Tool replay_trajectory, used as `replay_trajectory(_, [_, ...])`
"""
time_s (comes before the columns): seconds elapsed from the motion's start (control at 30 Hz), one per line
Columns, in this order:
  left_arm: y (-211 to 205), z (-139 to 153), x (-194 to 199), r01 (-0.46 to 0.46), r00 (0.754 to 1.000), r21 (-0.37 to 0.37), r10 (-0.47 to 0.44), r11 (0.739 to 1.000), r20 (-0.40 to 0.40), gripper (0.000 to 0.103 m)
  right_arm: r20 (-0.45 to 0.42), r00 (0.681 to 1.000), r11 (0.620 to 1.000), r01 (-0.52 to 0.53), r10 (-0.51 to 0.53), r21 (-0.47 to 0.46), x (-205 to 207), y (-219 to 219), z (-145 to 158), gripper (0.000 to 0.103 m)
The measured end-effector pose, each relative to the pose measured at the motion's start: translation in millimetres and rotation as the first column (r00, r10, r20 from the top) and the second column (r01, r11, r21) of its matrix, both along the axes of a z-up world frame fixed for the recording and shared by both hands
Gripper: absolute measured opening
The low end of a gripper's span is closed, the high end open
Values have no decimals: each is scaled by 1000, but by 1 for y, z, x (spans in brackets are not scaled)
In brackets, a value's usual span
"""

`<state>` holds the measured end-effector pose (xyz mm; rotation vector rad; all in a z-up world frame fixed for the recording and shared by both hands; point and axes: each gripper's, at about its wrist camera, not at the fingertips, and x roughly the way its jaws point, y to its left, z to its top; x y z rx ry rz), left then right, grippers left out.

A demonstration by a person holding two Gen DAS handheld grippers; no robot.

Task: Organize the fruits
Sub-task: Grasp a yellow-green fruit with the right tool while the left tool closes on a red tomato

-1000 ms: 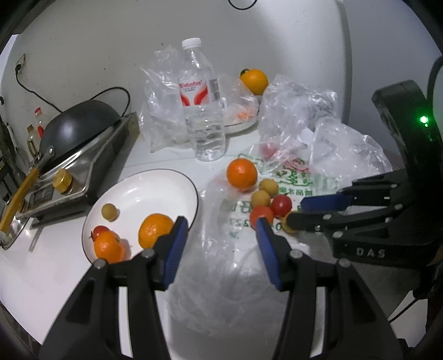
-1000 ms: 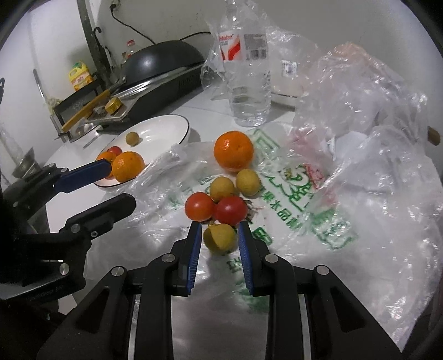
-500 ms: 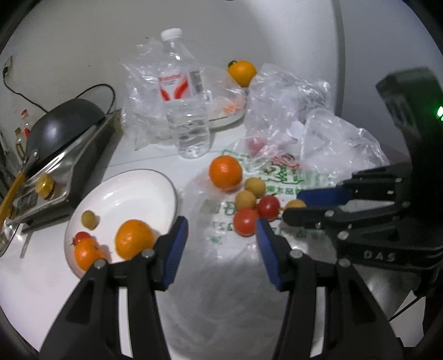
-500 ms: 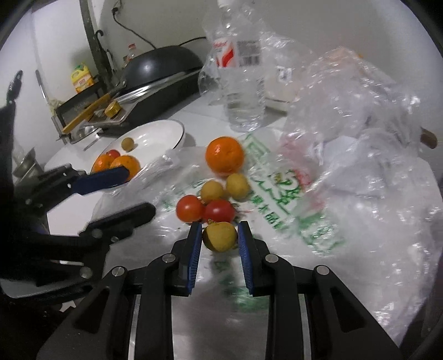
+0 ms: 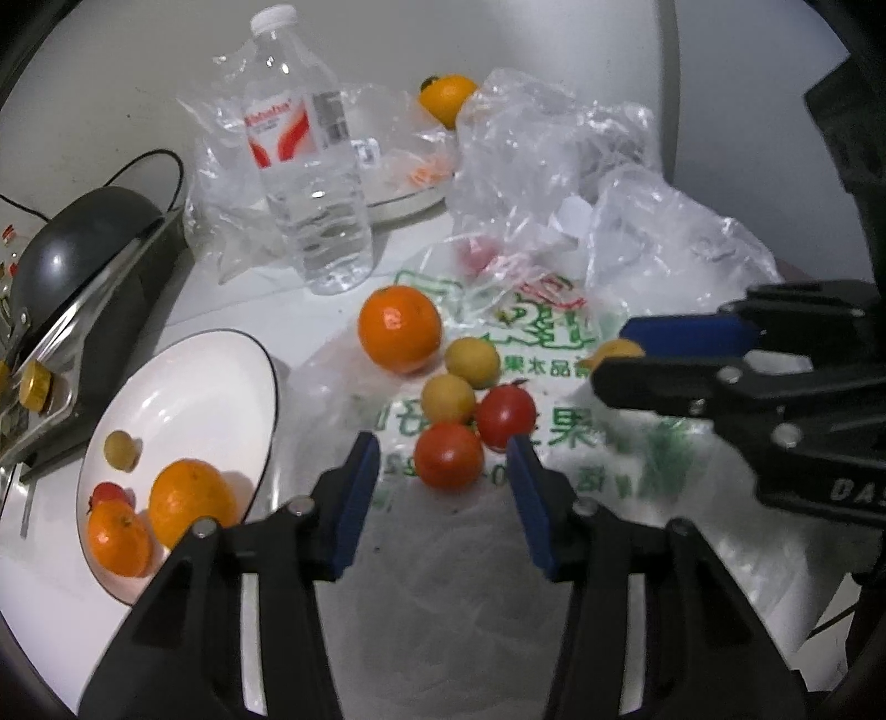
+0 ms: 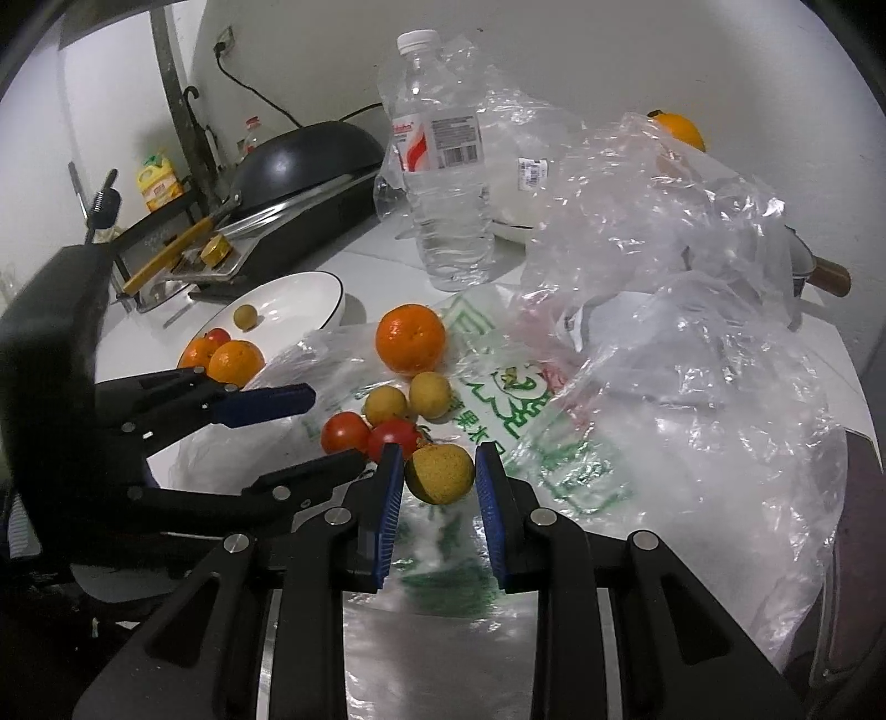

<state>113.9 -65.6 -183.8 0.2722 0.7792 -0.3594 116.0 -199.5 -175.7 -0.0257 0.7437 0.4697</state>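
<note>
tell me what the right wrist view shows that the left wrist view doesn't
Only the right wrist view shows the yellow carton on the rack at the back, the wall socket, and the whole yellow-green fruit between the right gripper's pads.

Only the left wrist view shows the left gripper head-on, its jaws closing with a red tomato between the fingertips and not yet touched.

Both show the white plate with fruit on it, the water bottle, the big orange, the dark pan and the plastic bags.

right gripper pinches a yellow fruit at lower centre; left gripper closes emptily at left.
</note>
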Motion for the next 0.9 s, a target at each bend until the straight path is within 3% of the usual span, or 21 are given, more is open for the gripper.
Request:
replay_trajectory(0.17, [-1, -6, 8, 2, 1000, 6, -2, 1000, -26, 29, -1, 1000, 1000, 9, -9, 5, 0, -6, -1, 29])
replay_trajectory(0.43, [1, -5, 6, 22, 999, -7, -22, 1000, -25, 29, -2, 1000, 1000, 10, -10, 2, 1, -4, 1, 29])
replay_trajectory(0.9, [36, 29, -7, 15, 998, -77, -11, 997, 55, 29, 30, 1000, 1000, 5, -4, -26, 6, 22, 17, 29])
